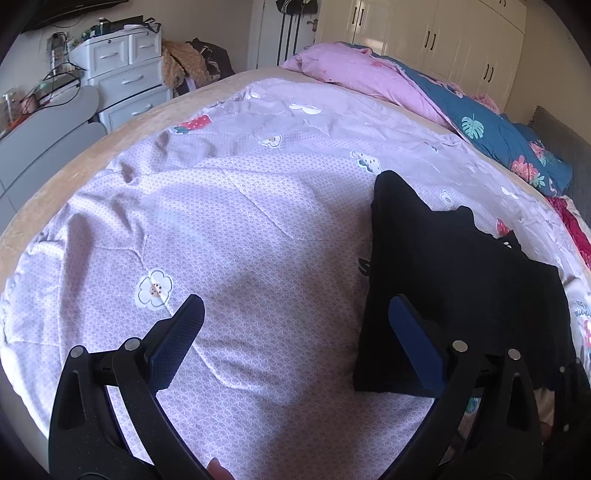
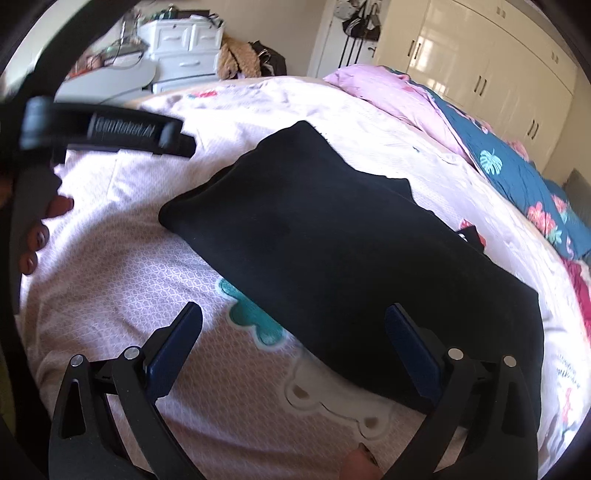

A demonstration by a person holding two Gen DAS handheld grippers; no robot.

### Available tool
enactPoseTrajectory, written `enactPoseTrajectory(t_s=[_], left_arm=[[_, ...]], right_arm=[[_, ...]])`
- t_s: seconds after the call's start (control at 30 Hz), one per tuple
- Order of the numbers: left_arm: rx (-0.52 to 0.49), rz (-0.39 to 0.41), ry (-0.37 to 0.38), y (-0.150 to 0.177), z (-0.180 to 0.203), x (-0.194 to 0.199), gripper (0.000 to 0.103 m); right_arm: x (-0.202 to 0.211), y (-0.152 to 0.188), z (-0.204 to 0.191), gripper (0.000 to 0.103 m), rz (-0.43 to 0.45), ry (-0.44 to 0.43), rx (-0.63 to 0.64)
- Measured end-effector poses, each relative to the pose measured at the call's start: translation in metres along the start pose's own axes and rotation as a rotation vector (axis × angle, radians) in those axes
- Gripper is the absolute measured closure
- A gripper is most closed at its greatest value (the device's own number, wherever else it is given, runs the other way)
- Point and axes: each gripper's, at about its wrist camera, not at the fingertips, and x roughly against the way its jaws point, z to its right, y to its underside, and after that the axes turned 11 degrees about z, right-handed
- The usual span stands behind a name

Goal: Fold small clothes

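A black garment [image 1: 454, 280] lies folded into a long strip on the lilac flowered bedsheet [image 1: 240, 229]. It also shows in the right wrist view [image 2: 332, 251], running from the upper middle to the lower right. My left gripper [image 1: 295, 306] is open and empty, hovering over the sheet with its right finger [image 1: 413, 339] over the garment's left edge. My right gripper [image 2: 293, 314] is open and empty above the garment's near edge. The left gripper's body [image 2: 110, 131] shows blurred at the upper left of the right wrist view.
A pink quilt [image 1: 354, 74] and a blue floral quilt [image 1: 509, 136] are piled along the far right of the bed. A white drawer unit [image 1: 125, 70] and a grey desk [image 1: 48, 125] stand beyond the bed's left edge. White wardrobes [image 1: 443, 33] line the back wall.
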Motion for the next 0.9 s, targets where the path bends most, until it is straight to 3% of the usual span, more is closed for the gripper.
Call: enactPoseTrajectory(t_s=[0.33,0.53,0.73,0.83,0.9], left_arm=[[-0.001,-0.013,-0.024,-0.033,0.007,-0.025,0.009],[0.014,-0.079,-0.011,-0.053,0.017,-0.062,0.009],[0.038,-0.087,0.051,-0.057,0.02,-0.082,0.01],[0.087,-0.124,0.144,-0.054,0.02,-0.088,0.01],[0.091,-0.127,0.183,-0.055,0.023,-0.088,0.01]], right_arm=[[-0.039,-0.016,-0.01,0.005,-0.014,0.029,0.031],[-0.06,-0.03,-0.013,0.005,-0.016,0.048,0.052],[-0.064,-0.034,-0.012,0.006,0.031,0.078,0.075],[-0.056,-0.036,-0.01,0.007,0.075,0.096,0.08],[-0.047,-0.037,-0.007,0.016,0.11,0.085,0.072]])
